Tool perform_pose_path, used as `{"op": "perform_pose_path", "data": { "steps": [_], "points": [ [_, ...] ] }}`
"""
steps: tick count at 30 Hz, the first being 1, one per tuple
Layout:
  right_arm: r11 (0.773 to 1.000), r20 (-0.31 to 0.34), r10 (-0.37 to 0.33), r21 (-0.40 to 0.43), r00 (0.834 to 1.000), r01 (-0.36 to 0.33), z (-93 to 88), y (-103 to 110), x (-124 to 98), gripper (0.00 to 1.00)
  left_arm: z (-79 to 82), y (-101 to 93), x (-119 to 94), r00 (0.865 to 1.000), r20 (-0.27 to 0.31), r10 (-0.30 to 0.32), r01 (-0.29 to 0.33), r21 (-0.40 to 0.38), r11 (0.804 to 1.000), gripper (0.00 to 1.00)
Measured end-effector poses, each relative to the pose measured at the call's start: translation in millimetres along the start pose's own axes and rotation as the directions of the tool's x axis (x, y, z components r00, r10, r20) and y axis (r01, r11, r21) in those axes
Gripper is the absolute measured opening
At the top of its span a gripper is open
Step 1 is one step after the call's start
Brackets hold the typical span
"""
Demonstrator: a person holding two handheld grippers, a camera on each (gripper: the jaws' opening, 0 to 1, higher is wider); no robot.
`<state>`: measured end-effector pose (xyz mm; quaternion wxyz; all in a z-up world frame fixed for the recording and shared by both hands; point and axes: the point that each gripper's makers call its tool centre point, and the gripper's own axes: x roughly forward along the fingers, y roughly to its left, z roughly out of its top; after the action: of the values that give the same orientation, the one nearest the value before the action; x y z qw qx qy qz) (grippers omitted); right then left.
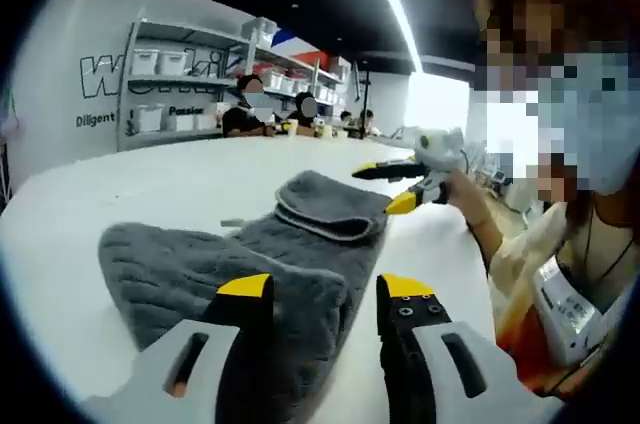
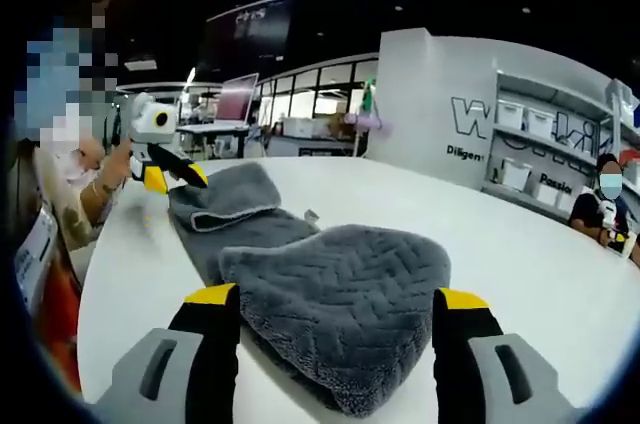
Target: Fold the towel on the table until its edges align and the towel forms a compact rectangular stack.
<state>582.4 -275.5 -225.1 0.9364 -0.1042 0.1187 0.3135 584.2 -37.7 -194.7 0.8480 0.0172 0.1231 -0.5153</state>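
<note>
The grey towel (image 1: pixel 240 264) lies in a long strip on the white surface (image 1: pixel 150 184), each end flopped back over itself, and its long axis runs from one of my grippers to the other. My left gripper (image 1: pixel 325 294) hovers over one end with its yellow-tipped jaws wide apart and empty; the fold there sits just under and between them. My right gripper (image 2: pixel 335 304) is over the opposite end, jaws likewise spread wide with nothing in them, the rounded herringbone flap (image 2: pixel 340 284) directly ahead. In the left gripper view I see my right gripper beyond the far fold (image 1: pixel 335 206); from the right gripper view my left gripper sits by the other folded end (image 2: pixel 225 196). I judge each gripper is nearest its own end, so the next fold means bringing one end along that axis toward the other.
</note>
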Motion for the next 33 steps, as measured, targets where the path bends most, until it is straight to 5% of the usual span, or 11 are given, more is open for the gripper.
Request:
{"op": "perform_pose_path", "data": {
  "steps": [4, 8, 11, 15, 17, 22, 27, 30, 33],
  "points": [
    [1.0, 0.002, -0.001, -0.001, 1.0, 0.001, 0.6, 0, 0, 0.79, 15.3, 37.6, -12, 0.999, 0.047, 0.02, -0.02, -0.007, 1.0, 0.4],
    [1.0, -0.001, -0.001, 0.0, 1.0, 0.001, 0.0, 0, 1, 0.79, 6.0, 45.0, -6, 0.993, 0.023, -0.114, 0.116, -0.073, 0.991, 0.4],
    [1.0, -0.004, -0.006, 0.003, 1.0, 0.006, -0.9, -1, 1, 0.79, -8.9, 64.9, 2, 0.997, -0.049, -0.063, 0.063, 0.005, 0.998, 0.41],
    [1.0, -0.012, -0.009, 0.006, 1.0, 0.009, -2.9, -3, 2, 0.78, -8.3, 85.5, 6, 0.999, -0.023, -0.022, 0.023, 0.055, 0.998, 0.43],
    [1.0, -0.016, -0.01, 0.006, 1.0, 0.01, -3.7, -3, 3, 0.78, -14.7, 86.9, 10, 0.997, -0.03, -0.065, 0.066, 0.022, 0.998, 0.44],
    [1.0, -0.019, -0.01, 0.011, 1.0, 0.01, -5.0, -4, 3, 0.78, -49.7, 89.8, 14, 0.985, -0.162, -0.064, 0.074, 0.058, 0.996, 0.54],
    [1.0, -0.021, -0.006, 0.015, 1.0, 0.007, -5.6, -4, 2, 0.78, -51.7, 68.6, 11, 0.971, -0.178, -0.161, 0.174, 0.062, 0.983, 0.82],
    [1.0, -0.037, -0.001, 0.017, 0.999, 0.002, -9.2, -4, 5, 0.78, -61.8, 68.1, 12, 0.965, -0.221, -0.14, 0.174, 0.139, 0.975, 0.86],
    [1.0, -0.045, -0.003, 0.025, 0.999, 0.004, -11.6, -5, 6, 0.78, -59.5, 67.7, 12, 0.967, -0.216, -0.138, 0.17, 0.136, 0.976, 0.86]
  ]
}}
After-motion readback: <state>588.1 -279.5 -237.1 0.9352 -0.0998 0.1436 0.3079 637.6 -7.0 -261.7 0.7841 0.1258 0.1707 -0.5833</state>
